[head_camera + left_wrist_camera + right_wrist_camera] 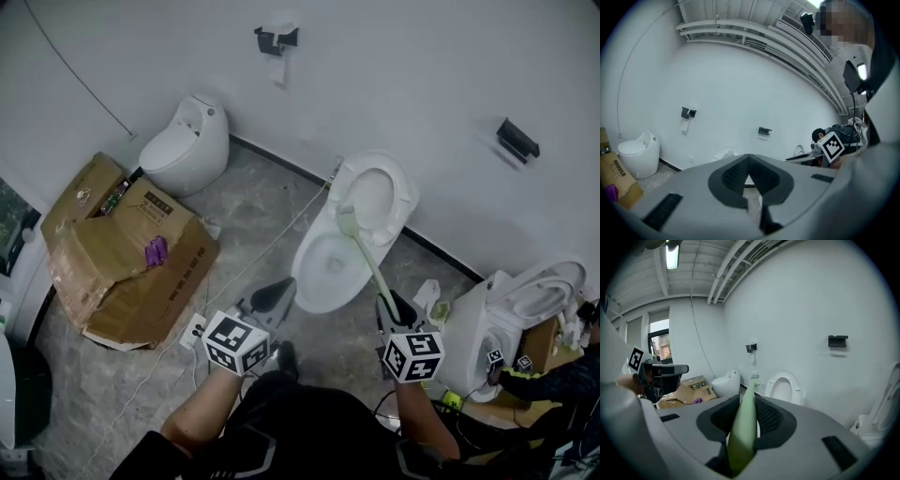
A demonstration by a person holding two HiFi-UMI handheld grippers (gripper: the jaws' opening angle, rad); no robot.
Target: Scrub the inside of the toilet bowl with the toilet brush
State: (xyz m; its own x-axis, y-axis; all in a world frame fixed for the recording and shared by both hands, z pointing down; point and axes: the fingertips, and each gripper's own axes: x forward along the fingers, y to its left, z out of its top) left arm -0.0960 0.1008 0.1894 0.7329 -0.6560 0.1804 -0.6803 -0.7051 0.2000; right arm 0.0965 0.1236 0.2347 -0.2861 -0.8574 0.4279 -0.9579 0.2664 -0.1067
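Note:
A white toilet stands in the middle of the head view, its seat and lid (373,192) raised against the wall and its bowl (328,272) open. A pale green toilet brush (367,258) slants over the bowl, with its head (347,221) at the bowl's far rim. My right gripper (391,311) is shut on the brush handle (744,420), which runs out between its jaws toward the toilet (785,386). My left gripper (272,296) hovers at the bowl's near left side; its jaws (749,182) stand together and hold nothing.
A second white toilet (187,142) stands at the back left, beside flattened cardboard boxes (127,253). A third toilet (525,305) and a crouching person (553,380) are at the right. A power strip (193,330) with a cable lies on the floor. A paper holder (277,39) hangs on the wall.

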